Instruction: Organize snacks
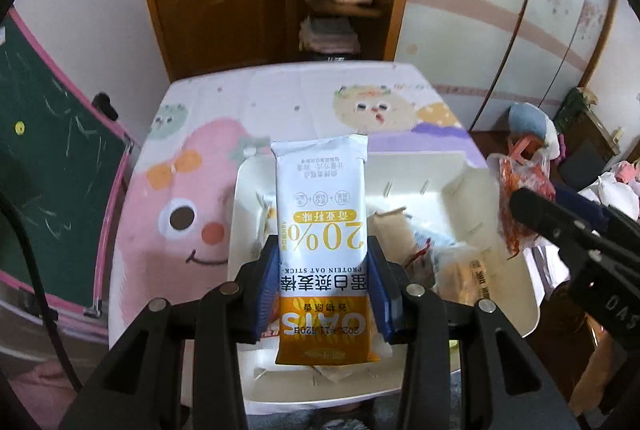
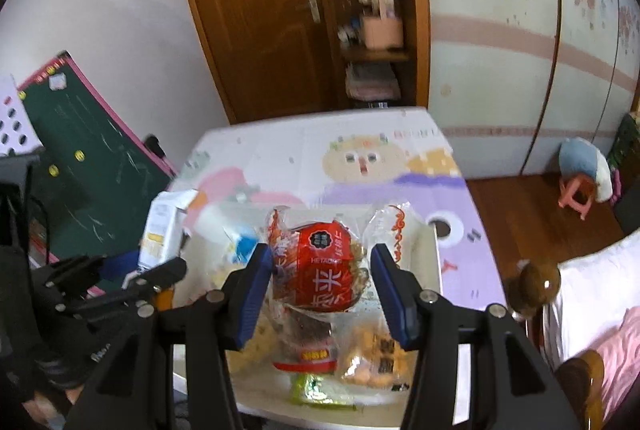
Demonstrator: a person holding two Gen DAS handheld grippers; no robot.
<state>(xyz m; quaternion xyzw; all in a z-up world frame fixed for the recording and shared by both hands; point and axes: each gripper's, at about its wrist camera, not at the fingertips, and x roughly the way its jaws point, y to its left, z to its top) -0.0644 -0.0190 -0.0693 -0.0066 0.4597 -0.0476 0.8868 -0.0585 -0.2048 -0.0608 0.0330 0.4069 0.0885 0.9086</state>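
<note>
One oat bar (image 1: 322, 250) between left gripper (image 1: 322, 294) pads.

White-and-orange oat stick wrapper (image 1: 322, 250) hides the middle of the white plastic tray (image 1: 516, 282) and the snacks beneath it. Right wrist view is motion-blurred: small packets under the clear-and-red snack bag (image 2: 320, 270) unreadable. Tray's near rim cut off by the left tongs (image 1: 322, 294).
</note>
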